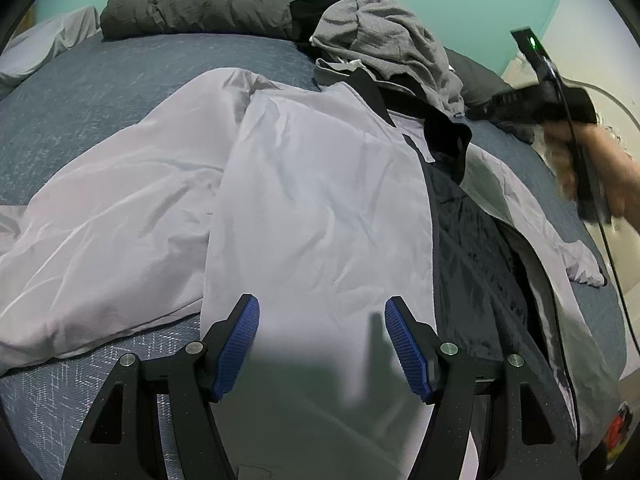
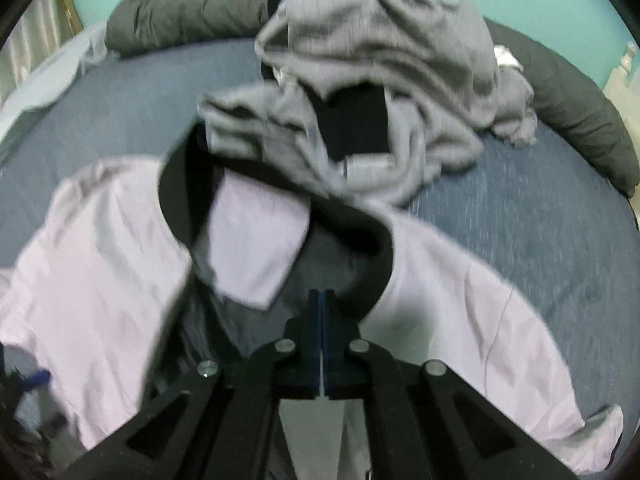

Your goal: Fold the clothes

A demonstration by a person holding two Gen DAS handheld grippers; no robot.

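A pale lavender jacket (image 1: 320, 200) with a dark lining (image 1: 472, 248) and a black collar (image 1: 444, 128) lies spread on the bed. Its left front panel is folded over the middle. My left gripper (image 1: 322, 344) is open just above that panel, with nothing between its blue pads (image 1: 236, 352). A hand (image 1: 600, 160) holds my right gripper (image 1: 484, 111) in the air beyond the collar. In the blurred right wrist view, the right gripper (image 2: 323, 300) is shut, with no cloth seen in it. It hovers over the jacket (image 2: 460, 300) near the collar (image 2: 180, 192).
A blue bed cover (image 1: 100, 92) lies under everything. A heap of grey and black clothes (image 1: 392, 40) sits behind the collar and fills the upper middle of the right wrist view (image 2: 380, 60). A dark grey blanket (image 1: 192, 4) lies along the turquoise wall. A cable (image 1: 616, 272) hangs at right.
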